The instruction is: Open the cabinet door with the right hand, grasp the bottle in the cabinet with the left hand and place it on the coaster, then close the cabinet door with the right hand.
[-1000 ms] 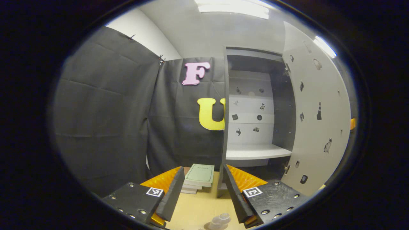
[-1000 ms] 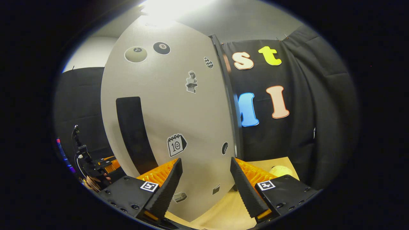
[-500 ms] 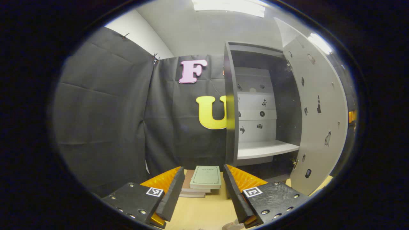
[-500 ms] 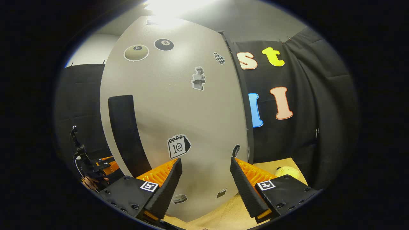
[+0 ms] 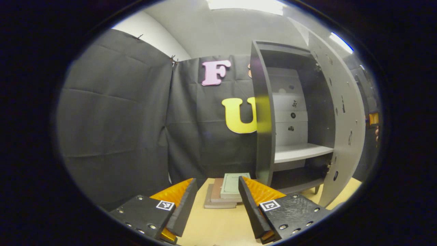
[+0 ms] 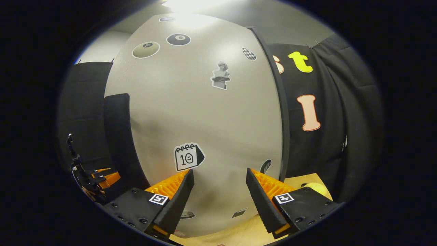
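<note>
The dark grey cabinet (image 5: 263, 112) stands to the right of my left gripper (image 5: 216, 181), which is open and holds nothing above the wooden table (image 5: 222, 225). Its white shelf (image 5: 300, 152) is bare. The door (image 5: 344, 116) stands ajar at the cabinet's right side. In the right gripper view the door's pale outer face (image 6: 205, 112), with stickers and a black handle strip (image 6: 117, 136), is close ahead. My right gripper (image 6: 219, 174) is open just in front of the door's lower part; I cannot tell whether it touches. The left gripper (image 6: 102, 174) shows at lower left.
A stack of books (image 5: 225, 191) lies on the table ahead of my left gripper, beside the cabinet's left wall. A yellow round object (image 6: 315, 188) sits on the table right of the door. Black cloth walls close in the back and sides.
The left gripper view has drawn back and left, so the cabinet sits further right and the clear bottle has left its bottom edge. The door's face has grown larger in the right gripper view.
</note>
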